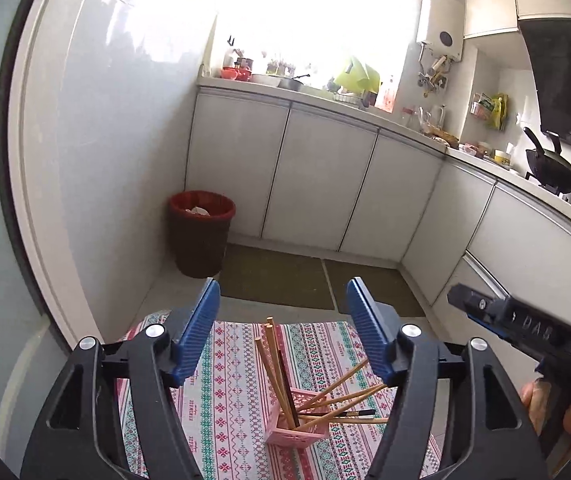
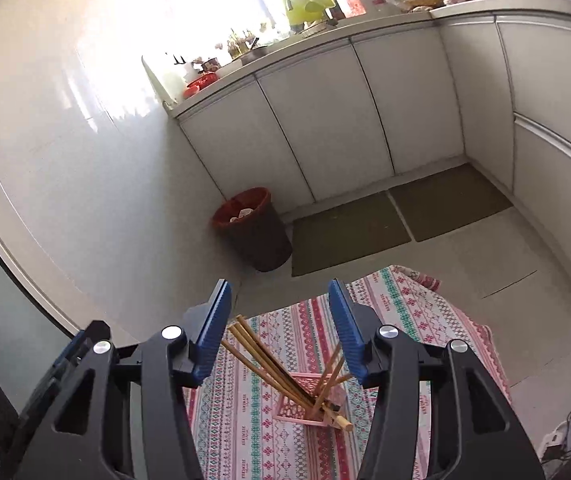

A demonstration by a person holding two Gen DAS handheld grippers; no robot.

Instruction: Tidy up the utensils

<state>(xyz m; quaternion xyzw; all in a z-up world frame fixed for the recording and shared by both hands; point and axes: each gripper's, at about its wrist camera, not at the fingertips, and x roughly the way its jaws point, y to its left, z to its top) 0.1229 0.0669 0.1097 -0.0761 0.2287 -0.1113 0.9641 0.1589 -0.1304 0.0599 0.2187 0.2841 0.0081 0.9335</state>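
A small pink lattice holder stands on a patterned tablecloth. Several wooden chopsticks lean out of it, some upright and some splayed sideways, with a dark one among them. My left gripper hangs above the holder, open, blue pads wide apart and nothing between them. My right gripper is open too, over the chopstick tops without touching them. The right gripper's black body shows at the right edge of the left wrist view, held by a hand.
A red-rimmed waste bin stands on the floor by the wall. White cabinets run under a cluttered counter, with a wok on the stove. Two dark floor mats lie beyond the table.
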